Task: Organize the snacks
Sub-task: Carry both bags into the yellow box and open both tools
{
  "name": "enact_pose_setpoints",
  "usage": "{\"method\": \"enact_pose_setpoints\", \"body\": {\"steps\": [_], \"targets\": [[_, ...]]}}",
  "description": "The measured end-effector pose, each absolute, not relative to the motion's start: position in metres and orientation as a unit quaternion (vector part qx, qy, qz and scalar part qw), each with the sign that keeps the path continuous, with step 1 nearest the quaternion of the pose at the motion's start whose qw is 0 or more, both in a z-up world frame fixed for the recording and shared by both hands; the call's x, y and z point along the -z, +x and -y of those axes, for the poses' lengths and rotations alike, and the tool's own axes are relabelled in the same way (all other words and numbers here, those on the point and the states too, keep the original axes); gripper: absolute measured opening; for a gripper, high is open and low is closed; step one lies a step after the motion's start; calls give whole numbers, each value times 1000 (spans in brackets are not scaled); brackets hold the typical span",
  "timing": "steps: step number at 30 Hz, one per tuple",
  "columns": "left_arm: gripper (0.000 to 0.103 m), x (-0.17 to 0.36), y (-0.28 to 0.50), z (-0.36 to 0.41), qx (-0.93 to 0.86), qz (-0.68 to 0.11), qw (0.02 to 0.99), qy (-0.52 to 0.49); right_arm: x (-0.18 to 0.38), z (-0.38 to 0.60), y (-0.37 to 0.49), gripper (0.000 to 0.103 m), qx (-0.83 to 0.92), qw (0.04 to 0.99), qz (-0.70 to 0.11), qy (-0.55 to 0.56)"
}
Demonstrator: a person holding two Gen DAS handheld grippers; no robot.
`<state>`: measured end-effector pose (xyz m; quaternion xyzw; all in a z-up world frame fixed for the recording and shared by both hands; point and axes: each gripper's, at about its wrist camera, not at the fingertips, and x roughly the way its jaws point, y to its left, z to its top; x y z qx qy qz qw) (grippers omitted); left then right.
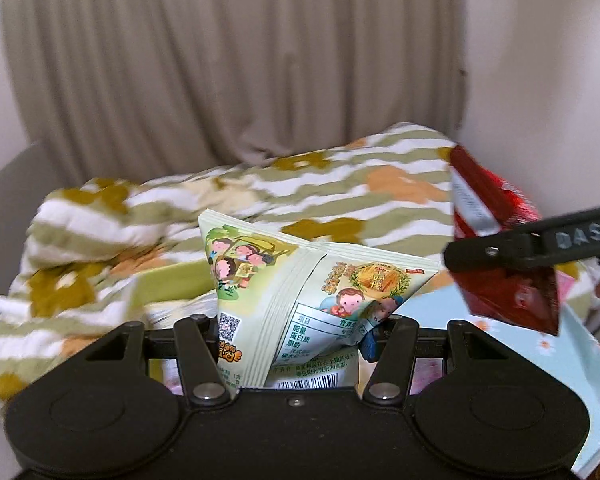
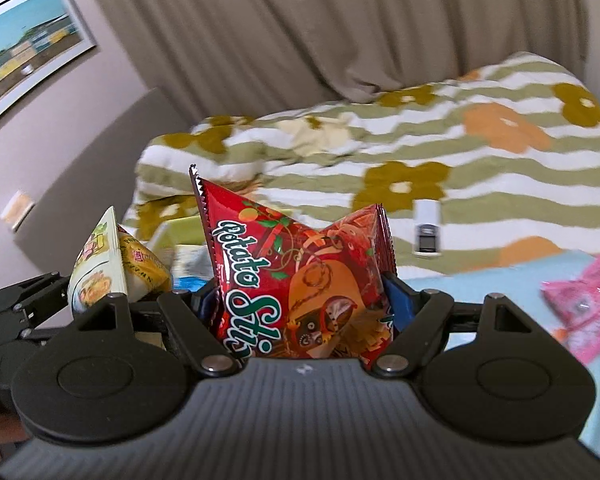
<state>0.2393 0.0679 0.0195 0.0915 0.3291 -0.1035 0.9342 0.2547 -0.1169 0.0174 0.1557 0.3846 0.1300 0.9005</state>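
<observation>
Left gripper [image 1: 296,332] fingertips hidden from us behind pale green snack packet [image 1: 300,280]. Red potato-sticks bag [image 2: 300,280] covers right gripper [image 2: 304,304] pads. Pink packet [image 2: 580,308] blurred, print unreadable. Small white object [image 2: 427,232] on striped blanket [image 2: 480,168]: we cannot identify.

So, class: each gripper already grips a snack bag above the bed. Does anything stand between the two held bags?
Nothing visible does. The left gripper holds the pale green bag and the right gripper holds the red potato sticks bag; only open air above the striped floral blanket separates them.
</observation>
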Motion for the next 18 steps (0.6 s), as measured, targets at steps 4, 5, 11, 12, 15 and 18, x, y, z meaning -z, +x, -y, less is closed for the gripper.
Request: {"method": "enact_pose_setpoints", "body": {"steps": [4,5,11,12,15,18], "targets": [[60,-17,247,-108,71,-344,933,83,-16,76,264,94,-149,897,-387,150],[60,-15,251,-118,66,-350,931,80,-15,66,267,94,-152,897,-389,148],[61,8,283,-153,69,-383,919,62,-3,19,280,94,-153,892,-400,143],[63,12,287,-156,72,-388,917,58,-1,15,280,94,-151,892,-401,143],[96,21,301,-166,76,-405,910,40,4,5,282,94,-144,891,-407,144],[100,22,291,-177,86,-394,915,25,7,-1,282,94,-137,891,-411,139]]}}
